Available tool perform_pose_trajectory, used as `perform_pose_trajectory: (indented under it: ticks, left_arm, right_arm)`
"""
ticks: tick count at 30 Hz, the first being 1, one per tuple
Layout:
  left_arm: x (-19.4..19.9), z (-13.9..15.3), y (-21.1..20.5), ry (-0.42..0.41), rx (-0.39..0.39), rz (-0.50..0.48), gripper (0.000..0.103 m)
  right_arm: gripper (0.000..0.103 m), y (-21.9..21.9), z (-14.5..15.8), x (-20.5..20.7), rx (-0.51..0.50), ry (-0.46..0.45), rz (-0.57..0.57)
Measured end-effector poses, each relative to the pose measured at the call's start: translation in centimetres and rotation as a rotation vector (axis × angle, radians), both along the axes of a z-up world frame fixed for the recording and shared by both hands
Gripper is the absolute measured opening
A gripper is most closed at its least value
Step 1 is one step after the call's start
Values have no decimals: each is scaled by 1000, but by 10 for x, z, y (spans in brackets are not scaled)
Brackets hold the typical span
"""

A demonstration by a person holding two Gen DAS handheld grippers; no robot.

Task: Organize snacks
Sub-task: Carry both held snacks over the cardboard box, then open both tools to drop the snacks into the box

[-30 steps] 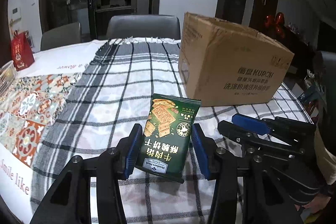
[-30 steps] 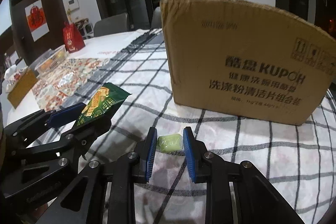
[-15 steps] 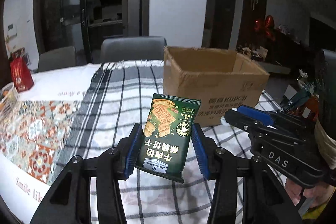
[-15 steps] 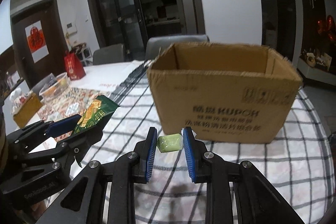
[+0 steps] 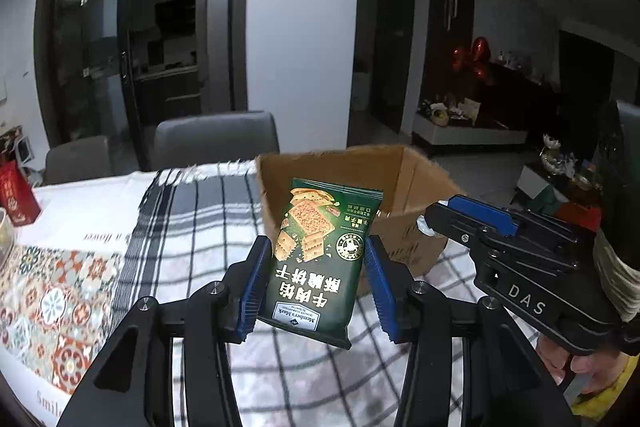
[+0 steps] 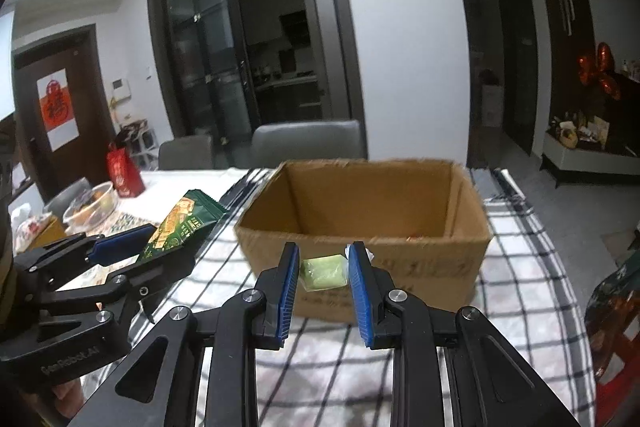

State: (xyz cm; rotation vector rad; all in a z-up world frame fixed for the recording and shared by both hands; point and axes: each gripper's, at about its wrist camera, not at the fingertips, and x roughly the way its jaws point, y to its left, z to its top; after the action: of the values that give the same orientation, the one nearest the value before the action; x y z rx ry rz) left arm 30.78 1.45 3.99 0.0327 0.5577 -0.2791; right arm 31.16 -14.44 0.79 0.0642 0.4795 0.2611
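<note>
- Two snacks are in the air at once, one per hand, both held up in front of the open cardboard box point(image 6: 362, 227) that sits on the checked tablecloth point(image 5: 200, 227).
- Left gripper point(image 5: 316, 277): jaws set fairly narrow and clamped on the green cracker packet point(image 5: 320, 255), blue pads pressing its two long edges around the lower half. The packet stands upright, top end poking up in front of the box's near wall.
- My guess is that packet is light and a bit puffy with air, the film slick, and the crackers inside snap easily (so squeeze no harder than it takes). Holding it by the side edges looks sensible, since a flat-face pinch would crush what's inside.
- Right gripper point(image 6: 324, 273): jaws nearly closed on a small pale green wrapped sweet point(image 6: 323, 271), pinched at its two ends. There's a twist of clear wrapper sticking out past the right pad.
- That one reads as tiny, near weightless and probably soft-ish, with a slippery wrapper. Grabbing the body rather than the wrapper tail seems the safer hold, otherwise it could slide out.
- The box looks mostly empty from the right wrist view, just something small and reddish low at the back (can't tell what).
- Both should drop in fine from just over the rim, since neither is heavy enough to bounce out.
</note>
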Motion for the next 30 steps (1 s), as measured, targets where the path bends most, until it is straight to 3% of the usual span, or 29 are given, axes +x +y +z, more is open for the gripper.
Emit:
perform_pose_trajectory:
  ticks: [10,21,23,25,30]
  left_arm:
    - [51,20,-21,-8,14,-40,46]
    - [114,11,-41,59,35,-53,47]
    - [123,7,-42,80,33,-40,49]
    - [124,5,-42,87,36,-31,57]
    - [115,6,-42,71,45,-6,60]
  right_arm:
    - [27,-19,31,41,-37,-44,-37]
    - [28,-30,26,92,-71,0,-51]
    - [33,-33,21,100,-73,25,-73]
    - [44,-36,18,103,-67,38,-86]
    - [45,-38,17,96,-69,44,-90]
